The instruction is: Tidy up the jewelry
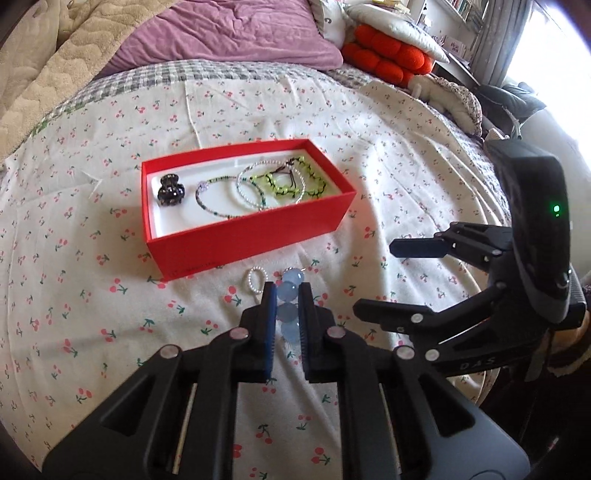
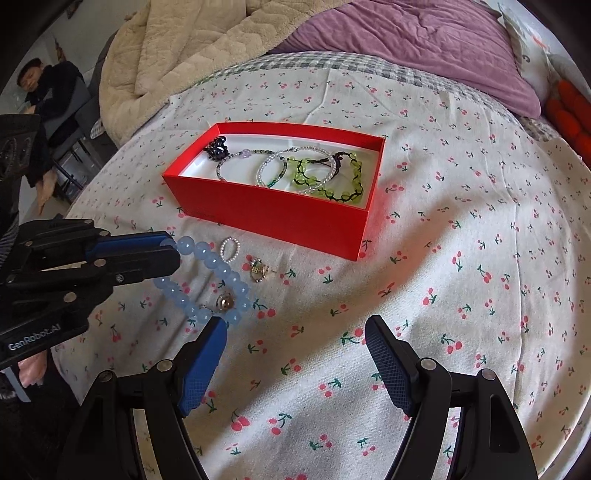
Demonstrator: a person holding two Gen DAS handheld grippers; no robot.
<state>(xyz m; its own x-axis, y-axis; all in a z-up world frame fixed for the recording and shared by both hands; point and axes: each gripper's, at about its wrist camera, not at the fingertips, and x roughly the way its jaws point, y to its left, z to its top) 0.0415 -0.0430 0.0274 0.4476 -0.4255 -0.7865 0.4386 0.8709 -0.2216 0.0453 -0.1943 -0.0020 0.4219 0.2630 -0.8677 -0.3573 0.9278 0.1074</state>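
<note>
A red box (image 1: 236, 240) (image 2: 280, 218) sits on the cherry-print bedsheet and holds a dark hair claw (image 1: 170, 189), thin beaded bracelets (image 1: 221, 199) and a green bead bracelet (image 2: 332, 177). My left gripper (image 1: 287, 291) (image 2: 170, 248) is shut on a pale blue bead bracelet (image 1: 291, 284) (image 2: 218, 273) just in front of the box. A small pearl ring (image 1: 256, 277) (image 2: 231, 249), a gold ring (image 2: 257, 271) and a round stud (image 2: 224, 302) lie on the sheet beside it. My right gripper (image 2: 295, 332) (image 1: 373, 277) is open and empty, to the right of the bracelet.
A purple pillow (image 1: 236, 33), a beige quilted blanket (image 2: 177, 48) and a red-orange cushion (image 1: 388, 55) lie at the head of the bed. A person (image 2: 40, 92) sits beyond the bed's left edge in the right wrist view.
</note>
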